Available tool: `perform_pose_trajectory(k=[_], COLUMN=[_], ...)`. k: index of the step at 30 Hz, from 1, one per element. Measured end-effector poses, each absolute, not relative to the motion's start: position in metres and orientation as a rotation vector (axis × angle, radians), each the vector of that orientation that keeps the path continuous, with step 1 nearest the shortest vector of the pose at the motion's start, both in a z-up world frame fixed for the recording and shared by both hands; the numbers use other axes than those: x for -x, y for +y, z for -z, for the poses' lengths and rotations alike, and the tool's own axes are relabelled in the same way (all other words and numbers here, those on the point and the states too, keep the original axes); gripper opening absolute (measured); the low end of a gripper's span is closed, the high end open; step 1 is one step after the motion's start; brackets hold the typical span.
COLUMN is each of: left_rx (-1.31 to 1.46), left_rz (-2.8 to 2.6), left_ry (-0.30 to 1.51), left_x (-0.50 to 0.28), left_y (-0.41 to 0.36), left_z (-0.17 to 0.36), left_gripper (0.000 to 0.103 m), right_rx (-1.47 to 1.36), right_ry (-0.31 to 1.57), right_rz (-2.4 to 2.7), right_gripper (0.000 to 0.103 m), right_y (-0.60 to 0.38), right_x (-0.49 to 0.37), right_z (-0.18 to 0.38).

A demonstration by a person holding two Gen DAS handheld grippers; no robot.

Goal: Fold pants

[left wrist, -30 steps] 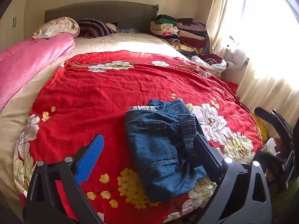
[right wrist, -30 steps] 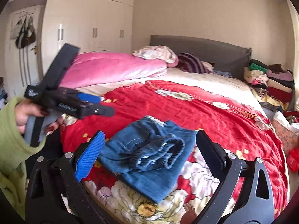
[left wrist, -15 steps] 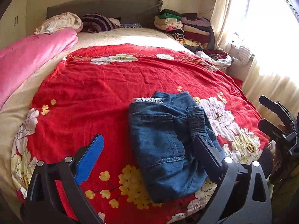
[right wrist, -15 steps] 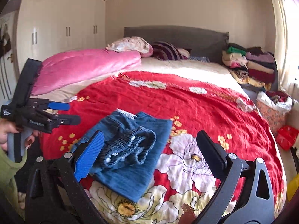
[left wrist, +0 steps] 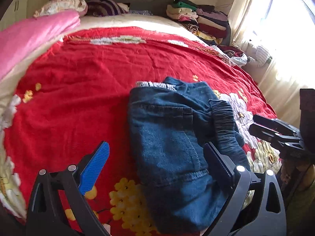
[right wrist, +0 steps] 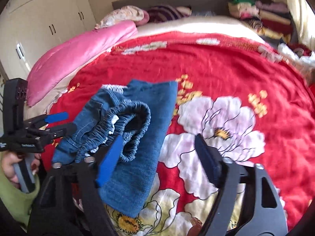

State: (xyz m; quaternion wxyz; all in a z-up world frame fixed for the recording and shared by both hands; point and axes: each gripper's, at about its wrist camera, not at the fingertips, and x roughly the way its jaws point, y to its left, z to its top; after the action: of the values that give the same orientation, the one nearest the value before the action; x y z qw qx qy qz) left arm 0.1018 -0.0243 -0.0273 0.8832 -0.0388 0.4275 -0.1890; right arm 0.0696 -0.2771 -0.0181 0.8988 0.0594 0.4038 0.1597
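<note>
While folded denim pants [left wrist: 177,147] lie on the red floral blanket [left wrist: 78,98] at the near edge of the bed, the left tool [left wrist: 155,161] and right tool [right wrist: 157,151] both gape wide, gripping nothing.

Small white lettering on side of left gripper [right wrist: 59,124] body, right wrist view: too blurred to read. No other text, label, brand or number legible in either view.
</note>
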Motion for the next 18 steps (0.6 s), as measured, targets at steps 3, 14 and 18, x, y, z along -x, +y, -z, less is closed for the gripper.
perform_pose_trajectory(k=[3,14,18], left_rx=[0.1,0.134,0.146], left_rz=[0.401,0.455,0.463], left_ry=[0.921,0.928,0.916], left_x=[-0.109,-0.12,-0.122], left_y=[-0.026,-0.039,-0.044], left_z=[0.04,0.058,0.059], left_gripper=[0.094,0.075,0.06], right_rx=[-0.151,-0.253,-0.244], right_ry=[0.886,0.979,0.955], right_rz=[-0.362,-0.483,-0.522], right_gripper=[0.052,0.047,0.044], right_y=[-0.276,-0.268,-0.261], right_x=[-0.081,-0.111,-0.112], right_z=[0.029,0.064,0.067])
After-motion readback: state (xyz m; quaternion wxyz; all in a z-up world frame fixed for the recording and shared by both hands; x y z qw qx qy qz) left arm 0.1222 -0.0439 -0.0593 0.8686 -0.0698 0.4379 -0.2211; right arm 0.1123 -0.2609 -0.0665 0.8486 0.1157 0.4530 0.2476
